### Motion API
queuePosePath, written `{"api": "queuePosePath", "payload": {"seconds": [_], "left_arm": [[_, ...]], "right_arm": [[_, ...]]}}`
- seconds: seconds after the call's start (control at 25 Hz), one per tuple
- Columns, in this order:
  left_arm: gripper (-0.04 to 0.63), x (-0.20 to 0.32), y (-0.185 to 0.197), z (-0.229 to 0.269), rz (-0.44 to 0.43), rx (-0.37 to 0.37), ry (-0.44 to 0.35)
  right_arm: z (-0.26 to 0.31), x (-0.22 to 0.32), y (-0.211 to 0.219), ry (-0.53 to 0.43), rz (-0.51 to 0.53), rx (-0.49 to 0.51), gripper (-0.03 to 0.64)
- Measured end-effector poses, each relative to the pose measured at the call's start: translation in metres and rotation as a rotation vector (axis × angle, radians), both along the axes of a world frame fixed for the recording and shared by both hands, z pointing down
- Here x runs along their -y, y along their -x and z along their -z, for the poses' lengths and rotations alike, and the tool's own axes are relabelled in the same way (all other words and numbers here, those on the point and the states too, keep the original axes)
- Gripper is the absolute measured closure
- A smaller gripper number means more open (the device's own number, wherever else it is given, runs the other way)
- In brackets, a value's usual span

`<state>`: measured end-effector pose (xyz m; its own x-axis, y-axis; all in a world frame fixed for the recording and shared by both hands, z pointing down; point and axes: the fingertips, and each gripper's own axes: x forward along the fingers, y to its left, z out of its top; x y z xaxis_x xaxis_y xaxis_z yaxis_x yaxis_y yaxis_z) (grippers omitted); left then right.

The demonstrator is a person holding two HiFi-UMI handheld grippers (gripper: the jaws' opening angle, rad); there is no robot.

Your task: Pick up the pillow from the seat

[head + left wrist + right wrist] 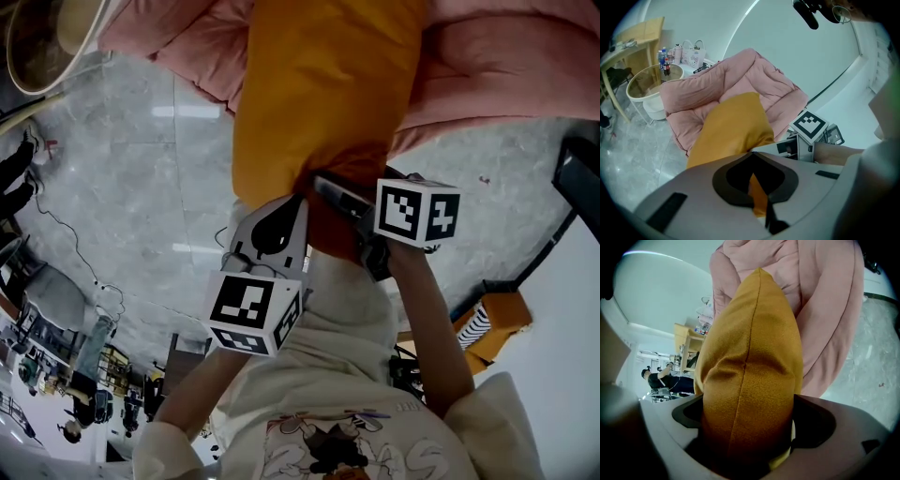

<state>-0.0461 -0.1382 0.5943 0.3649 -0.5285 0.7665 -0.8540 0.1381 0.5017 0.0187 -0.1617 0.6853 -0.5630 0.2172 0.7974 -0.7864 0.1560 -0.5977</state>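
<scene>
Both jaws grip the orange pillow [323, 94]: my left gripper [757, 192] is pinched almost shut on a thin fold, and my right gripper [747, 446] is spread wide around a thick edge. On the grey floor [141, 187] sits the pink padded seat [525, 56]. The pillow's far end overlaps its front, and the held end juts toward me.

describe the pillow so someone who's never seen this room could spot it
Find the big pink padded seat. In front of it is the pillow, with the left claw and right claw shut on its near end. It alone is mustard orange.
</scene>
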Motion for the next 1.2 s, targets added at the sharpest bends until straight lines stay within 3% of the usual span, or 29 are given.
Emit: {"api": "queuePosePath", "payload": {"seconds": [0.16, 0.32, 0.48, 0.76, 1.2], "left_arm": [[0.589, -0.004, -0.001, 0.009, 0.012, 0.002, -0.007], [0.589, -0.010, 0.004, 0.014, 0.019, 0.007, -0.014], [0.591, -0.018, 0.003, 0.015, 0.019, 0.023, -0.024], [0.590, -0.023, 0.007, 0.033, 0.016, 0.051, -0.063], [0.589, -0.036, 0.016, 0.075, -0.009, 0.071, -0.136]], "right_arm": [[0.006, -0.002, 0.004, -0.023, 0.020, 0.014, 0.076], [0.019, -0.007, 0.017, -0.105, 0.067, 0.058, 0.283], [0.027, -0.016, 0.016, -0.173, 0.067, 0.080, 0.366], [0.054, -0.021, 0.027, -0.293, 0.075, 0.105, 0.402], [0.106, -0.040, 0.041, -0.330, 0.042, 0.182, 0.402]]}}
